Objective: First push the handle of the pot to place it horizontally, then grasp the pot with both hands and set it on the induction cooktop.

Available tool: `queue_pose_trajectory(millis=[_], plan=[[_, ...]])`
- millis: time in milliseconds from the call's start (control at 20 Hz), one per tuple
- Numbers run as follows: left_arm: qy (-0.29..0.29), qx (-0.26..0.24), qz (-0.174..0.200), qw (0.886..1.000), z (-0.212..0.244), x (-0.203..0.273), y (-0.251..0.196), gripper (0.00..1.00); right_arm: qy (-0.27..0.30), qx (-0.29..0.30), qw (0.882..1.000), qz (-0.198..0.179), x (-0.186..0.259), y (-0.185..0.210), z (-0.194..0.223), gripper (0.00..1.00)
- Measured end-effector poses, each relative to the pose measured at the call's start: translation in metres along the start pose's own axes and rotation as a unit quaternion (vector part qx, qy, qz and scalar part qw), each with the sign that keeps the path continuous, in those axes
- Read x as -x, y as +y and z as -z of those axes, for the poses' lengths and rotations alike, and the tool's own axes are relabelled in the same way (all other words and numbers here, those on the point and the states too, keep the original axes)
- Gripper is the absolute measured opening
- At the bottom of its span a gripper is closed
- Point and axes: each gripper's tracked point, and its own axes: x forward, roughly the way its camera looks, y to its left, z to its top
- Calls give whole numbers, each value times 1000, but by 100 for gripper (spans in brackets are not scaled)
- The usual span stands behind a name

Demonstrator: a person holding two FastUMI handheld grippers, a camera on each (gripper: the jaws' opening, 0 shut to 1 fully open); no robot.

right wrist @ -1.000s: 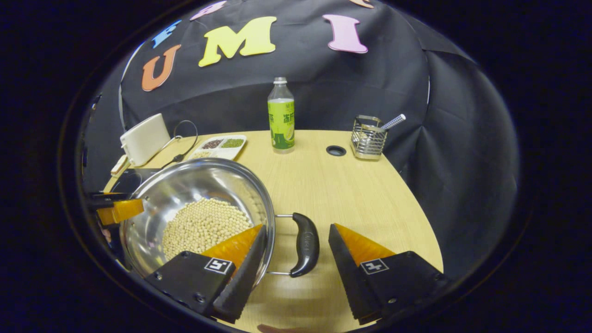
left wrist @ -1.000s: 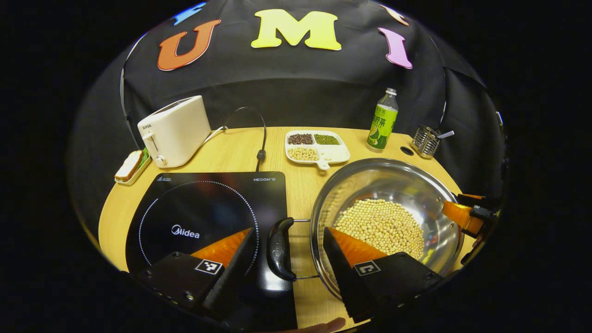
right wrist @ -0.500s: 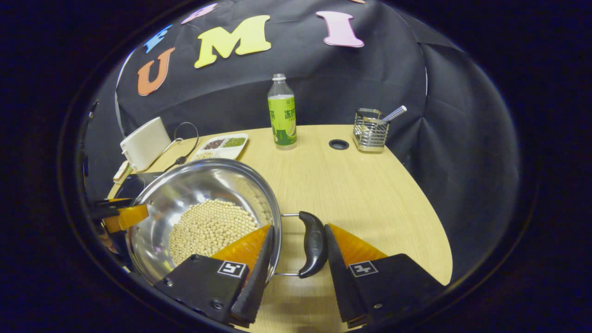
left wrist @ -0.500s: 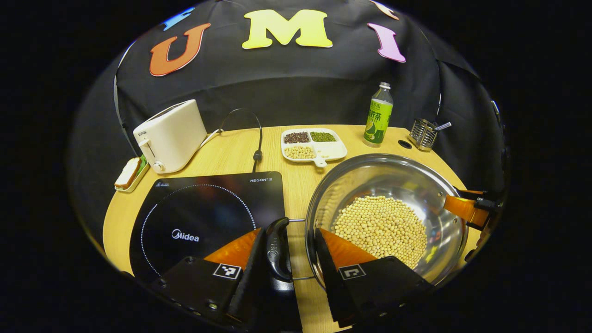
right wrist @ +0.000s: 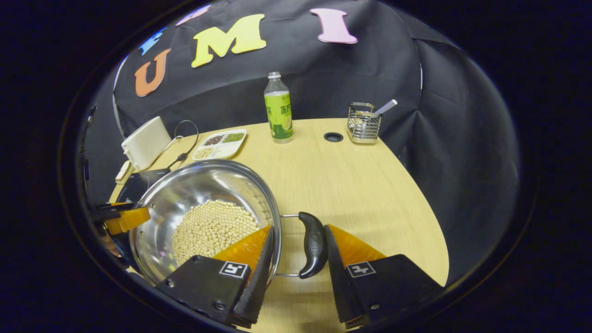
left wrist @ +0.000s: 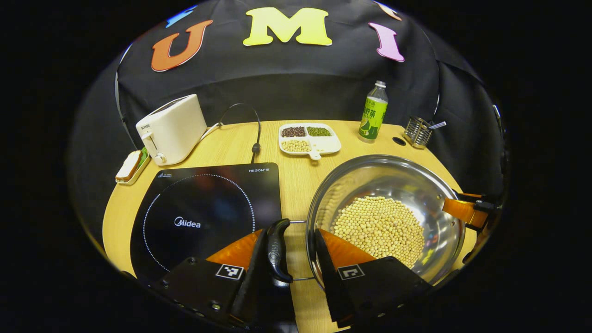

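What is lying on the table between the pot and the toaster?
In the left gripper view, the induction cooktop lies between the pot and the toaster, with a strip of bare table beside the pot.

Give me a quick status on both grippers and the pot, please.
Left gripper straddles left handle, right gripper right handle; grip unconfirmed. Pot on table beside induction cooktop. Nothing between.

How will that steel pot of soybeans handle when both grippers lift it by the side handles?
The pot looks wide and shallow, with a heap of soybeans, so probably fairly heavy. Loose beans may slide if it tilts. The handles hang on thin wire loops, so it may rock unless kept level.
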Motion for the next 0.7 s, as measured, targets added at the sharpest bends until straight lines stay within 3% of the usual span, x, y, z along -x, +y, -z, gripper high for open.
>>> queue_pose_trajectory(millis=[50, 250, 300, 350, 700], plan=[[-5, 0, 2, 1000, -4, 6, -1, 59, -2, -2, 1000, 1, 6, 1, -2, 64], [-23, 0, 10, 1000, -21, 29, 1, 57, -19, 2, 1000, 6, 35, 5, -18, 62], [-27, 2, 13, 1000, -28, 35, 1, 47, -23, 4, 1000, 7, 42, 6, -24, 62], [-34, 0, 15, 999, -36, 42, 1, 57, -29, 8, 1000, 7, 51, 8, -32, 62], [-100, -12, 18, 995, -104, 101, 14, 57, -68, 13, 998, -7, 106, 27, -90, 62]])
